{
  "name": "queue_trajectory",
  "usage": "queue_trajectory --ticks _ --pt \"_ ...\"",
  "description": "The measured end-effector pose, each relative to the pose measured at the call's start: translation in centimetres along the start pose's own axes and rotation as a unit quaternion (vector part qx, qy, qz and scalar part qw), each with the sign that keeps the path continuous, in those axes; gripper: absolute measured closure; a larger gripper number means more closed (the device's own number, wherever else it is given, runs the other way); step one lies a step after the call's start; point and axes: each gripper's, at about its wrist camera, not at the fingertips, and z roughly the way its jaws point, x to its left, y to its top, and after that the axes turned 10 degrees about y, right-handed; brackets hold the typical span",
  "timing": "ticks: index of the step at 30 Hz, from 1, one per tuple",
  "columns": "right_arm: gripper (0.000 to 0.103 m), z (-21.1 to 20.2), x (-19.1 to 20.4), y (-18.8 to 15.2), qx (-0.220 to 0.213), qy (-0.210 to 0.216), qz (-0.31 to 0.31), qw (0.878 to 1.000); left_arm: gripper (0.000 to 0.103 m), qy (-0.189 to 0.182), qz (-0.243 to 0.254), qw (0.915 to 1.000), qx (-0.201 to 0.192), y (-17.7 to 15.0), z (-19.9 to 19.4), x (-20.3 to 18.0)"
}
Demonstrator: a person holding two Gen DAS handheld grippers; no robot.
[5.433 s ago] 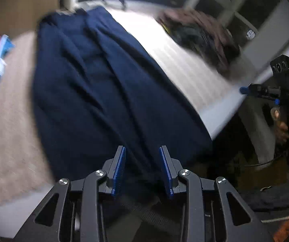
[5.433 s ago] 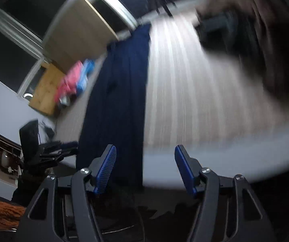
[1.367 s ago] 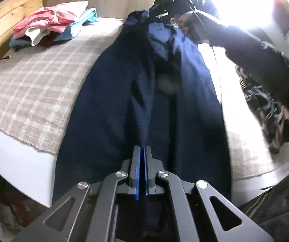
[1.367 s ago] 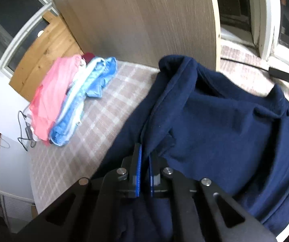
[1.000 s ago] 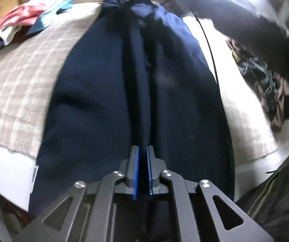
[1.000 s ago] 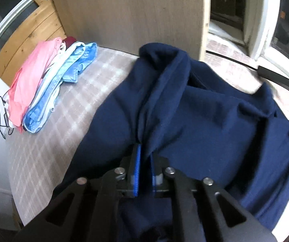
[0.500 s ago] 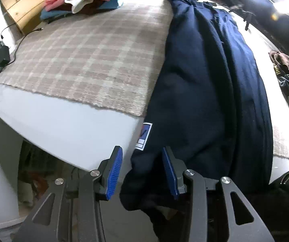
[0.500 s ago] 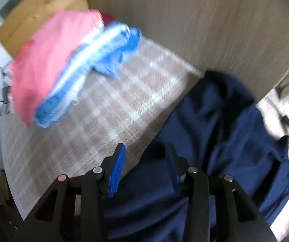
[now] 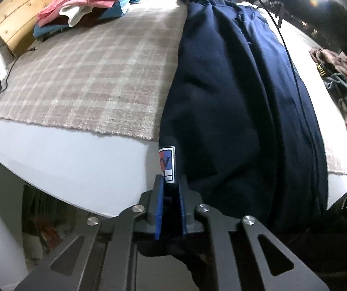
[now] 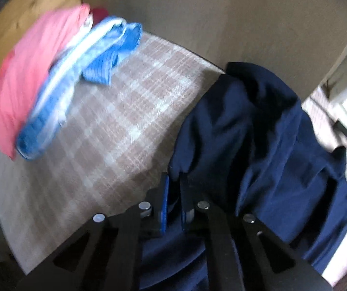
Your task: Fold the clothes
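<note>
Navy garment (image 9: 234,92) stretched lengthwise along the bed (image 9: 52,160), near end draped over the mattress edge, far end by the headboard. Left tongs (image 9: 169,189) just closed, pinched on the near corner right below the label (image 9: 166,165). Right tongs (image 10: 174,181) just closed too, nipping a fold at the far edge, beside the plaid blanket (image 10: 115,126).

Risks from here:
- Thin bite on both ends; likely to slip free under a hard pull, dropping the fold halfway.
- Possibly only one layer caught by the right tongs, hard to tell; lower layer then left behind and bunched.
- Uneven lift between hands: skewed crease, twisted cloth.
- Hanging end dragging on the mattress edge, pulling the whole piece off the bed.
- Sweep toward the stack (image 10: 52,80) of folded clothes: knocked over.
</note>
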Motion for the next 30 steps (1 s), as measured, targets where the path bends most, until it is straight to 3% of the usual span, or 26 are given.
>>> queue_trajectory --ticks 6,11,14,16,19,22,25,26,30 --pt "0.097 -1.6 -2.2 0.2 -0.059 0.081 0.080 0.992 0.100 -0.014 -0.018 0.9997 -0.005 -0.8 -0.8 0.7" --pt "0.097 0.7 -4.1 0.1 -0.073 0.127 0.149 0.978 0.100 0.004 -0.021 0.9997 0.008 -0.8 0.1 1.4" --pt "0.091 -0.2 -3.5 0.6 -0.077 0.119 0.136 0.980 0.094 -0.001 -0.038 0.9992 0.015 -0.8 0.0 1.9" --pt "0.077 -1.8 -2.9 0.8 -0.095 0.112 0.121 0.982 0.094 0.014 -0.037 0.9991 0.017 -1.1 -0.5 2.2" --pt "0.077 -4.7 -0.3 -0.6 -0.103 0.126 0.054 0.985 0.089 0.021 -0.038 0.9988 0.021 -1.5 -1.1 2.6" --pt "0.077 -5.2 5.3 -4.4 -0.056 0.118 -0.072 0.989 0.089 0.002 -0.048 0.9986 0.021 -1.7 -1.6 2.9" --pt "0.077 -2.5 10.2 -7.9 0.017 0.074 -0.180 0.981 0.086 0.003 -0.043 0.9987 0.028 -2.4 -1.4 2.6" --pt "0.077 -1.8 11.0 -8.6 0.036 0.061 -0.195 0.978 0.084 0.010 -0.037 0.9987 0.032 -2.5 -1.1 2.5" --pt "0.077 -0.1 10.8 -8.2 0.084 0.046 -0.145 0.985 0.077 0.025 -0.013 0.9990 0.035 -3.2 -0.6 1.8"
